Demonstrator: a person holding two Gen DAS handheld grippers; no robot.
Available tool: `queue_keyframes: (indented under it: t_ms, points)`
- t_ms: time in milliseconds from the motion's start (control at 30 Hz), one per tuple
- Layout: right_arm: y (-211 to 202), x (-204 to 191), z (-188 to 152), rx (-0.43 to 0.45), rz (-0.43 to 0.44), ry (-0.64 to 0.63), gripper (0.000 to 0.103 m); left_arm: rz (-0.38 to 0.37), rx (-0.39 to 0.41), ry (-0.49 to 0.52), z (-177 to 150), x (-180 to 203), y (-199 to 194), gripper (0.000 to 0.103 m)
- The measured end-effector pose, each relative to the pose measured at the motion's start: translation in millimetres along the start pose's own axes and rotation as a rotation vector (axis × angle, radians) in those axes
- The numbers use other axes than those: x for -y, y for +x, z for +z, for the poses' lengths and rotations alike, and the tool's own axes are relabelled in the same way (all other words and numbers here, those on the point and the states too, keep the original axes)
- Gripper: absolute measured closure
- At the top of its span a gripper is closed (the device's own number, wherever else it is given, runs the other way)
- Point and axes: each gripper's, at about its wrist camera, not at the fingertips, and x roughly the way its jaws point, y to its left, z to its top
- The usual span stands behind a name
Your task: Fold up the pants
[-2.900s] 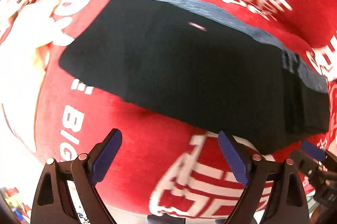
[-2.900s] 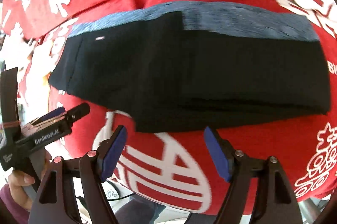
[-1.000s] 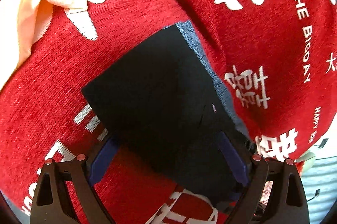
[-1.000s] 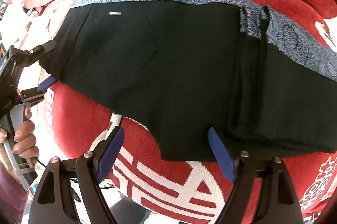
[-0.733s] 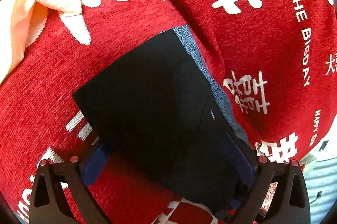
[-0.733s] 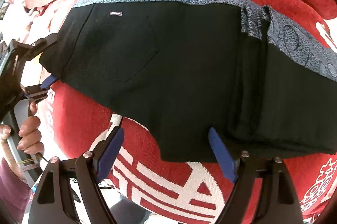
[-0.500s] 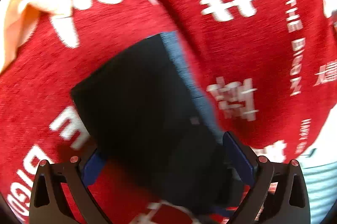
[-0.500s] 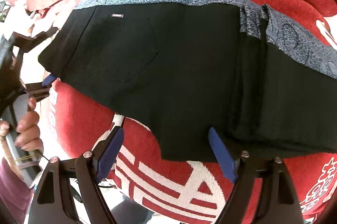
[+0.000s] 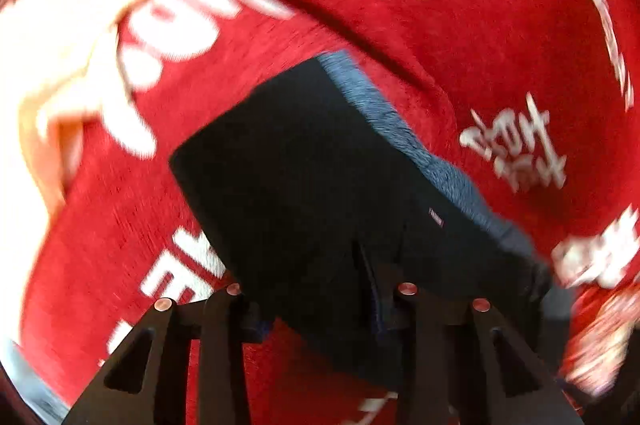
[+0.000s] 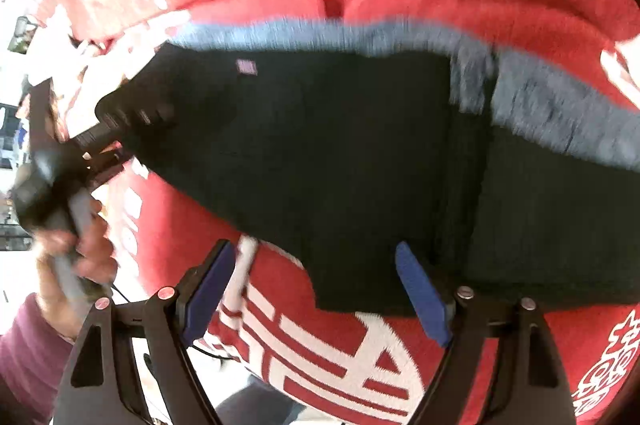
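Observation:
The black pants (image 10: 360, 153) with a blue-grey patterned waistband (image 10: 560, 113) lie folded on the red blanket (image 10: 340, 365). In the left wrist view the pants (image 9: 320, 185) run from the centre down into my left gripper (image 9: 320, 309), whose jaws have closed in on the near end of the cloth. The right wrist view shows that left gripper (image 10: 120, 129) clamped on the pants' left end. My right gripper (image 10: 316, 285) is open, its blue pads (image 10: 420, 293) straddling the pants' near edge without pinching it.
The red blanket (image 9: 500, 25) with white characters covers the whole surface. A cream cloth (image 9: 52, 65) lies at the far left. A hand in a purple sleeve (image 10: 28, 353) holds the left gripper at the blanket's left edge.
My left gripper's jaws have closed from wide open onto the pants' end, and both views have blurred with motion. The right gripper stays open at the near edge.

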Motion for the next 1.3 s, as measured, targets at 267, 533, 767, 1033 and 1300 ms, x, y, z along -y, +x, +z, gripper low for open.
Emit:
queue_keyframes:
  t_ms: [267,533,767,1033,1300]
  points:
    - [-37,-23,83,0.041,0.124,-0.038,0.016,0.242,0.191,0.517,-35,81,-16,0.067]
    - [14,-132,173,-0.227,0.248,-0.217,0.015,0.288,0.227,0.65,-43,92,-20,0.066]
    - [92,-192,177,-0.465,0.09,-0.395,0.015,0.289,0.231,0.648,-44,88,-24,0.066]
    - [76,-148,161,-0.393,0.174,-0.336,0.083,0.233,0.232,0.696,-50,109,-36,0.066]
    - [-11,-68,132,-0.172,0.42,-0.149,0.084,0.115,0.248,0.716,-54,168,-79,0.066]
